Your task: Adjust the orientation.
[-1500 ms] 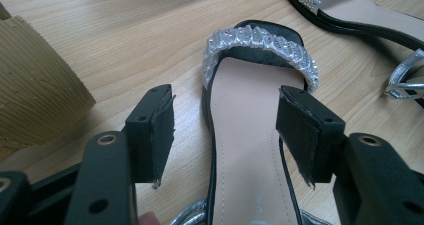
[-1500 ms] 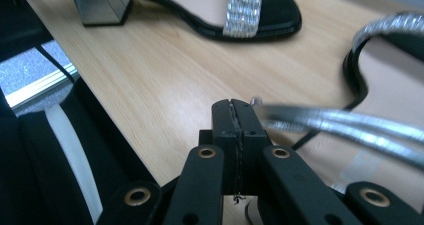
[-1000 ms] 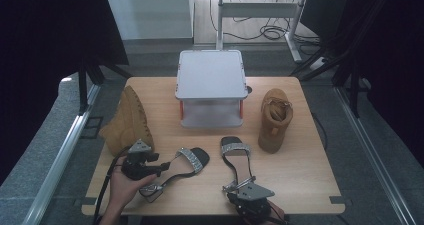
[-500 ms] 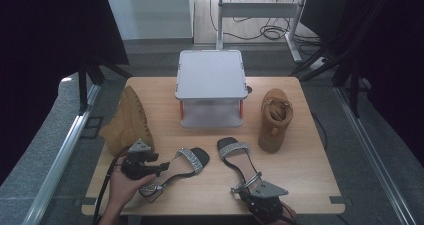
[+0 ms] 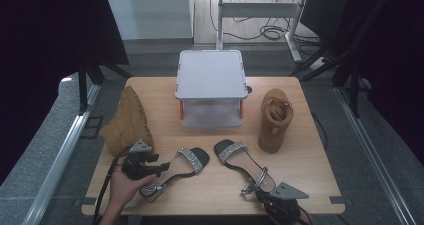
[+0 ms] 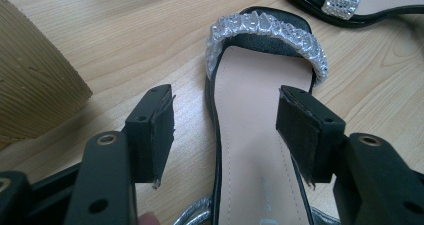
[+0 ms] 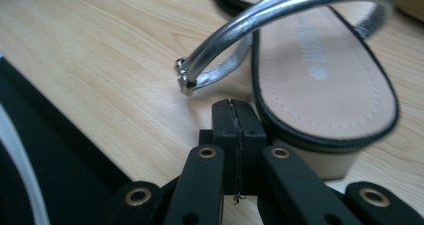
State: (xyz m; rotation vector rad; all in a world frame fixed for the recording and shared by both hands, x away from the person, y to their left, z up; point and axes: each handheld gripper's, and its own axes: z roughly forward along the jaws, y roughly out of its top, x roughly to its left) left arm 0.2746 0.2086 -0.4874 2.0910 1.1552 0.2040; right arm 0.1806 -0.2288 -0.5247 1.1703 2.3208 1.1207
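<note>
My left hand-held gripper point(image 6: 225, 135) stands open astride the left sandal point(image 6: 262, 135), pads clear of its insole, on the counter point(image 5: 310, 150) beside the tan boot point(image 5: 125, 127), while my right hand-held gripper point(image 7: 234, 120) is closed empty, just behind the right sandal's point(image 5: 242, 167) heel.

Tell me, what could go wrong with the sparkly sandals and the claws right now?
The right claw is shut with nothing in it, right beside the right sandal's heel. It might bump the sandal and push it instead of grabbing it.

The left claw stands open around the left sandal's sole, with the pads not pressing. If it closes unevenly, the thin sole could slip out or twist.

The right sandal's heel sits near the table's front edge, so a shove might slide it off.
</note>
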